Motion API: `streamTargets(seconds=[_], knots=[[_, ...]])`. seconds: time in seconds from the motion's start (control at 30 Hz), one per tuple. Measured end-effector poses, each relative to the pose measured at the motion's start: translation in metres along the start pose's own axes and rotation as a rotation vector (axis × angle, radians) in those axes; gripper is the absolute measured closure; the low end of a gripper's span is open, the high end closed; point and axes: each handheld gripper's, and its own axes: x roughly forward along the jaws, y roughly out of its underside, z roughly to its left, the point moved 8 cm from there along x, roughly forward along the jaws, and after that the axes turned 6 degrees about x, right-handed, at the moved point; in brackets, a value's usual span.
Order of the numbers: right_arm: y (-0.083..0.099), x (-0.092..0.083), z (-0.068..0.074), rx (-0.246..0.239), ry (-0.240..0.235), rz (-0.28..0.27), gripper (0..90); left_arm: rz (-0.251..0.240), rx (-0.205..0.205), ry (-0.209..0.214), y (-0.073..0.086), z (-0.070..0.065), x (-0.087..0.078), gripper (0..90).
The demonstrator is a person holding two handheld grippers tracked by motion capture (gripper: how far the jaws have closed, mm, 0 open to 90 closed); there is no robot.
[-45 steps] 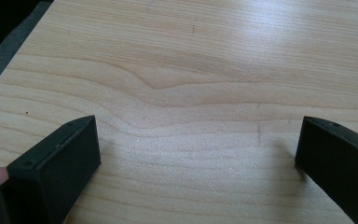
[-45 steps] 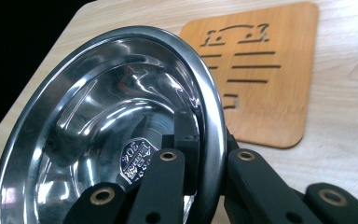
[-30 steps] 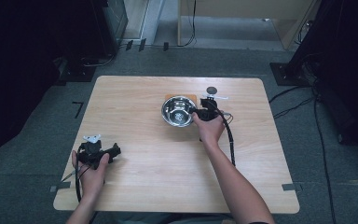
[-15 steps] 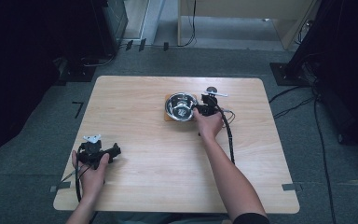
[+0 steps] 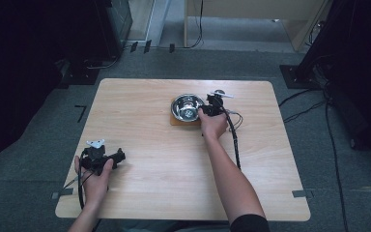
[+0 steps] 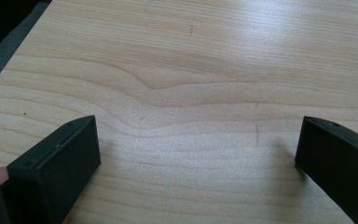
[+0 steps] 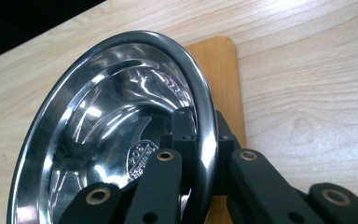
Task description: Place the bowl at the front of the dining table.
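Pinched between the fingers (image 7: 204, 140) of the right gripper (image 5: 211, 107) is the rim of a steel bowl (image 7: 121, 126): one finger is seen inside the bowl, the other outside it, and the rim is clamped narrowly between them. In the right gripper view the bowl is seen tilted, with a small wooden board (image 7: 221, 79) lying under and behind it. In the high view the bowl (image 5: 187, 107) is found near the far middle of the table (image 5: 164, 145), on the board (image 5: 175, 122), with the right gripper just beside it on its right edge and the right hand (image 5: 213, 124) behind the gripper. A black cable (image 5: 235, 142) is trailed from that gripper back along the forearm.

The fingers (image 6: 60, 163) of the left gripper (image 5: 101, 157) are held wide apart, with nothing but bare wood between them. That gripper is held low over the near left part of the table by the left hand (image 5: 94, 176), well apart from the bowl.
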Motion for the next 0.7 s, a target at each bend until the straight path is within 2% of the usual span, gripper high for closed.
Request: streamTargets(seconds=[0.23,0.27,0.3,0.47,0.63,0.67,0.7], knots=[[-0.005,0.003,-0.002,0.045,-0.011,-0.015,84.3,0.0,0.001,0.001,0.0,0.0,0.0,0.0],[-0.007,0.002,0.0,0.058,-0.035,-0.032,76.1,0.0,0.001,0.001,0.0,0.0,0.0,0.0],[-0.009,0.001,0.001,0.054,-0.037,-0.047,70.5,0.0,0.001,0.001,0.0,0.0,0.0,0.0],[-0.017,-0.006,0.0,-0.005,-0.016,-0.108,53.7,0.0,0.002,0.002,0.0,0.0,0.0,0.0],[-0.021,-0.011,-0.003,-0.044,0.0,-0.129,46.3,0.0,0.002,0.002,0.0,0.0,0.0,0.0],[-0.022,-0.013,-0.004,-0.057,0.004,-0.133,43.4,0.0,0.002,0.002,0.0,0.0,0.0,0.0],[-0.022,-0.016,-0.005,-0.091,0.033,-0.13,35.9,0.0,0.002,0.002,0.0,0.0,0.0,0.0]])
